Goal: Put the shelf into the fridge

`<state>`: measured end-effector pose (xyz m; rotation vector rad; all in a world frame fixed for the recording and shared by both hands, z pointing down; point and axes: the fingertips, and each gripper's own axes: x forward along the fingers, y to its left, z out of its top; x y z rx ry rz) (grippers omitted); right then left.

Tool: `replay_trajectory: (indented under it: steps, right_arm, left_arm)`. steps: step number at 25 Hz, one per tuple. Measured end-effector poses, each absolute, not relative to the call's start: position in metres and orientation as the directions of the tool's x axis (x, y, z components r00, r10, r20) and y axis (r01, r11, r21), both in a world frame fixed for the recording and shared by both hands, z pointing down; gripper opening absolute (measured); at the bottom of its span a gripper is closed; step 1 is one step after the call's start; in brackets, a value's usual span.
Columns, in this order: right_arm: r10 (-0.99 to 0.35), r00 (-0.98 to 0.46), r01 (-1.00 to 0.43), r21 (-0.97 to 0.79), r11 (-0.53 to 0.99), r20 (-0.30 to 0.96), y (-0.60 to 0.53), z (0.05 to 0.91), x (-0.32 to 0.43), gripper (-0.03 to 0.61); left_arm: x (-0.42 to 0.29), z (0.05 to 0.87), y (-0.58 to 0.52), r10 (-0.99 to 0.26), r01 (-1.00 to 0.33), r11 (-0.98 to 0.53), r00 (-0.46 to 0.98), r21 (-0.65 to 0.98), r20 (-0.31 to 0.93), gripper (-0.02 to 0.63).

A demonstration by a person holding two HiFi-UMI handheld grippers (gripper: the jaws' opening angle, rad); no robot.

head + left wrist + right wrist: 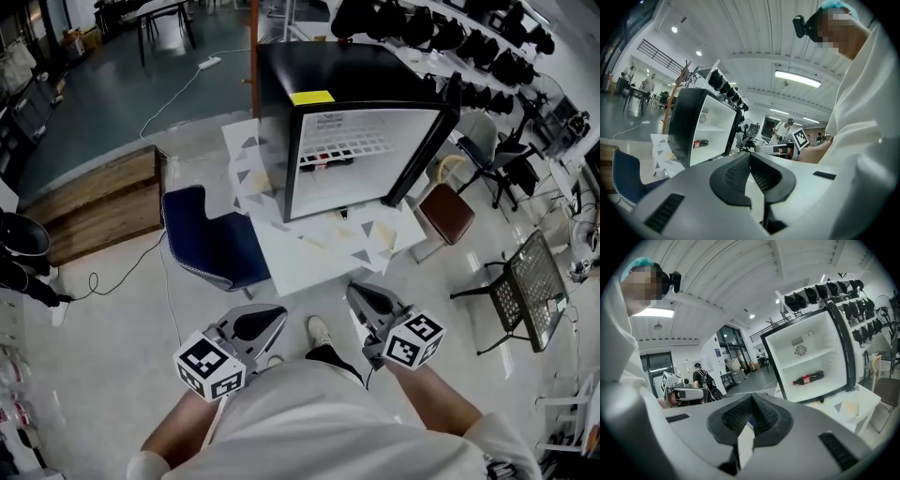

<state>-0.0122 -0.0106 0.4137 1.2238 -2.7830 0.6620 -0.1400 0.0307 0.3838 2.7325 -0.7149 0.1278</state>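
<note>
Head view: a black fridge (352, 122) stands open at top centre on a white tabletop (300, 262), its gridded shelf (361, 136) already lying inside above a red-labelled bottle (328, 157). A blue chair (211, 239) sits left of the tabletop and a brown chair (448, 214) right of it. At the bottom of the frame the person holds the left gripper (267, 321) and the right gripper (364, 298) side by side, well short of the fridge. Left gripper view: the jaws are pressed together with nothing between them, and the open fridge shows at centre left. Right gripper view: the jaws are likewise pressed together, a small white tab (744, 446) showing in the seam behind them. The fridge fills the right of the frame, with the shelf across its middle and the bottle below it.
</note>
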Motion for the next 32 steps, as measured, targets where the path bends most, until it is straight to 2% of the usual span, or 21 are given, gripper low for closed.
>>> replay_trajectory:
  steps: [32]
  right_arm:
    - [-0.683, -0.704, -0.7, -0.352, 0.621, 0.196, 0.0, 0.42, -0.02, 0.008]
  left_arm:
    - [-0.141, 0.396, 0.039, -0.467, -0.499, -0.815, 0.867, 0.293, 0.177, 0.018]
